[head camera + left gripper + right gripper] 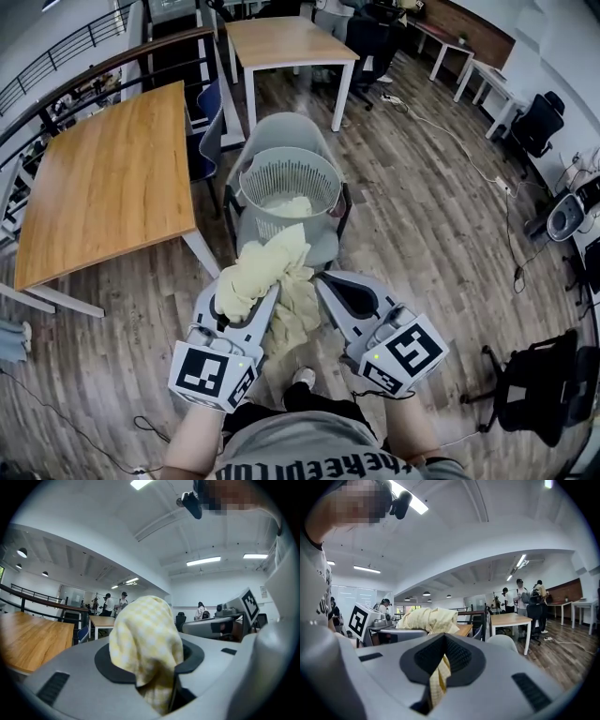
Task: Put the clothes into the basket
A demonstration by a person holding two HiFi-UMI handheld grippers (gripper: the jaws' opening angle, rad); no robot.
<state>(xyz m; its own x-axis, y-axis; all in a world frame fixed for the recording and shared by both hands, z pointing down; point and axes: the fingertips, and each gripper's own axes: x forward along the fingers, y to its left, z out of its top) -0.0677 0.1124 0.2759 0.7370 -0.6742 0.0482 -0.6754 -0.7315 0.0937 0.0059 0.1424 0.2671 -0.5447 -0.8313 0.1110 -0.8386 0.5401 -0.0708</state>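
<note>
Presently, the left gripper [251, 306] is clamped on a bunched yellow checked cloth [269, 269]; the right gripper [328, 281] pinches a thin fold of the same cloth; it hangs between them, near the basket [325, 176] on a grey chair [281, 131]; a pale garment [287, 206] lies inside.

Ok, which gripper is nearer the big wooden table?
Left. The left gripper is just off the near leg of the wooden table; the right gripper is farther away, on the other side of the yellow cloth.

Yellow checked garment [272, 272] bunched, aloft near round grey basket [323, 178], cloth [286, 207] inside.
</note>
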